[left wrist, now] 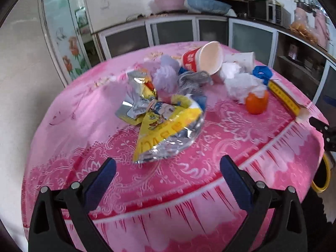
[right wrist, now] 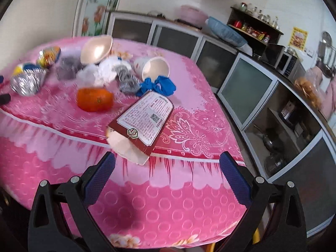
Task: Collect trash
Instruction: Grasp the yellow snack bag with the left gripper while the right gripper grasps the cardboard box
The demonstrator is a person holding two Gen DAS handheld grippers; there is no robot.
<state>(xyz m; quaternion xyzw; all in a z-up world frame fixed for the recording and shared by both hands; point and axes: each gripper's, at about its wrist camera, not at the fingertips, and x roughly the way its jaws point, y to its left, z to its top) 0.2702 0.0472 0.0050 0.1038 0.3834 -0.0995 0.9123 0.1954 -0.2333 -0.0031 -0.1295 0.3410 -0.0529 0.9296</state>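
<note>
Trash lies on a table with a pink cloth (left wrist: 84, 113). In the left wrist view a yellow and silver snack bag (left wrist: 168, 130) lies nearest, just beyond my open, empty left gripper (left wrist: 168, 168). Behind it are a red and white paper cup (left wrist: 201, 59) on its side, white tissue (left wrist: 241, 84), a blue glove (left wrist: 261, 73) and an orange fruit (left wrist: 256, 103). In the right wrist view a flat red box (right wrist: 142, 121) overhangs the table's edge, just beyond my open, empty right gripper (right wrist: 167, 163). The orange fruit (right wrist: 94, 99) and blue glove (right wrist: 157, 86) lie behind it.
Grey-fronted cabinets (right wrist: 245, 88) run along the wall behind and to the right of the table. A yellow box (left wrist: 283, 96) lies at the table's right edge in the left wrist view. Crumpled silver wrappers (right wrist: 27, 82) and a second paper cup (right wrist: 154, 67) lie further back.
</note>
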